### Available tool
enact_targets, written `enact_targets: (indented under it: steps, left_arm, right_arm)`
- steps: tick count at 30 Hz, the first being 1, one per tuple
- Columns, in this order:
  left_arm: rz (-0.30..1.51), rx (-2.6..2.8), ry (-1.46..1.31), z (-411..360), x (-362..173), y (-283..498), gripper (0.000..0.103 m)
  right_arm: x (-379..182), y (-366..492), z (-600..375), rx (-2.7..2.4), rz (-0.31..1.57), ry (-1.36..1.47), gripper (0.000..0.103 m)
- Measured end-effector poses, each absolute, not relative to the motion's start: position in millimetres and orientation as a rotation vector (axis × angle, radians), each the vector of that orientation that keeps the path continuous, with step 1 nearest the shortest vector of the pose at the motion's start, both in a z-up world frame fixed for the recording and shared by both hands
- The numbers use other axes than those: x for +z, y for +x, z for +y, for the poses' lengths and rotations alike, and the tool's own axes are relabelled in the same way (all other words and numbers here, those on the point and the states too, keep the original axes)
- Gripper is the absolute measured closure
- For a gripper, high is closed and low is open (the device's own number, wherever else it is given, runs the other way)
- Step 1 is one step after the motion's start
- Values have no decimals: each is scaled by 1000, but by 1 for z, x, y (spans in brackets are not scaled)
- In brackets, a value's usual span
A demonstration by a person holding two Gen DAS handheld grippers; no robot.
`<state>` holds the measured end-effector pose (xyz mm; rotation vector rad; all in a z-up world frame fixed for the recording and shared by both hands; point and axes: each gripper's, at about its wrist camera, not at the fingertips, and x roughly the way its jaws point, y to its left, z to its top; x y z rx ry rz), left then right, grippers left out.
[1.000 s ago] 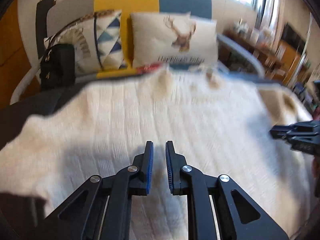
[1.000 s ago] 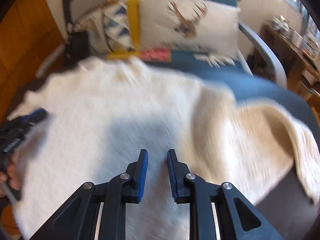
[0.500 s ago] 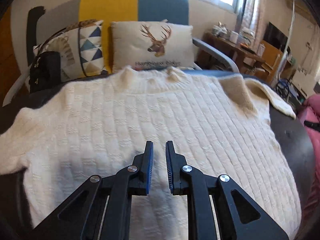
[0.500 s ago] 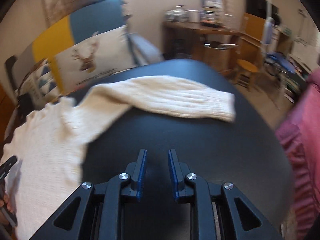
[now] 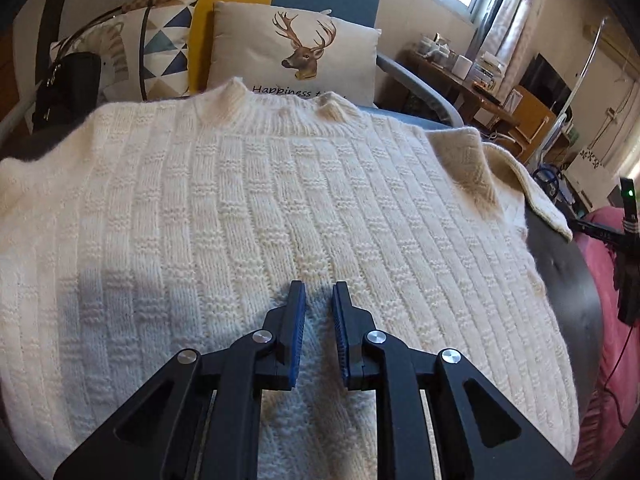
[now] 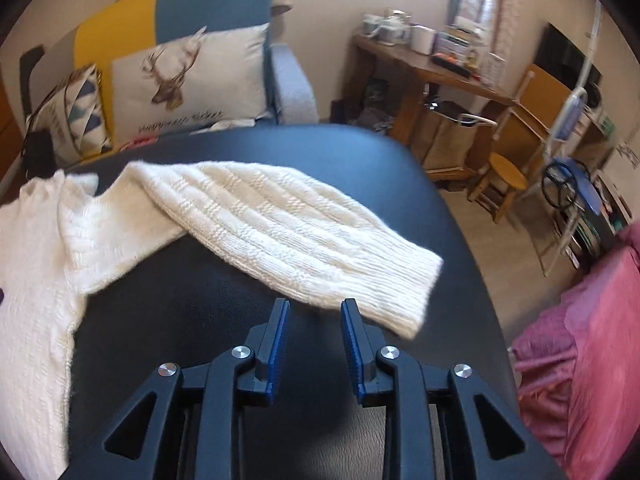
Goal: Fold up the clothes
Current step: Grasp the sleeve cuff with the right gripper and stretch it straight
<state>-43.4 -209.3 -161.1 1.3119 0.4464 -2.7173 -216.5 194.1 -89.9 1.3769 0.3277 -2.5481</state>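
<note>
A cream knitted sweater (image 5: 240, 200) lies flat on a round dark table (image 5: 568, 280), collar toward the sofa. My left gripper (image 5: 319, 286) hovers low over the sweater's lower middle, its jaws a narrow gap apart with nothing between them. In the right wrist view one sleeve (image 6: 288, 232) stretches out across the bare table (image 6: 192, 320) from the sweater's body (image 6: 36, 260). My right gripper (image 6: 315, 304) sits just short of the sleeve's cuff, its jaws opening and empty. The right gripper's body (image 5: 626, 256) shows at the far right edge of the left wrist view.
A sofa behind the table holds a deer cushion (image 5: 296, 56), a triangle-pattern cushion (image 5: 160, 52) and a black handbag (image 5: 68, 84). Pink cloth (image 6: 592, 340) lies to the table's right. A cluttered wooden desk (image 6: 432, 64) and a stool (image 6: 508, 176) stand beyond.
My right gripper has swung right, off the sweater's body to the bare table beside the sleeve cuff, and its jaws have widened. My left gripper has shifted a little over the sweater.
</note>
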Motion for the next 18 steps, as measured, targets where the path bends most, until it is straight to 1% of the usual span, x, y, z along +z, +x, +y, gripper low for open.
enact_targets:
  steps: [3, 7, 9, 10, 11, 12, 13, 14, 15, 16, 17, 18]
  left_arm:
    - [420, -2714, 1312, -206, -161, -43, 88]
    - [447, -2716, 1312, -207, -161, -42, 87]
    - [460, -2717, 1312, -207, -161, -42, 87]
    - [467, -2718, 1312, -208, -161, -42, 87]
    - [474, -2718, 1312, -208, -161, -42, 87]
    - [480, -2719, 1312, -208, -161, -41, 87]
    - [487, -2720, 1311, -209, -162, -41, 87]
    - [493, -2721, 1310, -211, -162, -41, 87]
    - [498, -2721, 1309, -211, -162, -41, 87]
    - [502, -2722, 1308, -212, -162, -41, 87]
    - [505, -2724, 1308, -212, -162, -41, 87]
    - [509, -2725, 1308, -213, -163, -41, 87]
  right_arm:
    - [-103, -232, 187, -2504, 379, 1419, 76]
    - [-117, -241, 181, -2470, 480, 1465, 74]
    - [-122, -243, 182, -2481, 531, 1470, 70]
    - [-124, -244, 183, -2490, 548, 1461, 63]
    - [-125, -244, 184, -2501, 563, 1445, 60]
    - [-126, -246, 185, -2496, 574, 1448, 61]
    - [-126, -248, 185, -2489, 579, 1469, 63]
    - [-126, -249, 184, -2484, 593, 1489, 80]
    - [-126, -249, 181, -2484, 637, 1501, 89]
    - [-126, -248, 178, -2482, 674, 1507, 92]
    - [-126, -247, 175, -2481, 701, 1511, 93]
    - [-124, -246, 175, -2484, 687, 1513, 93]
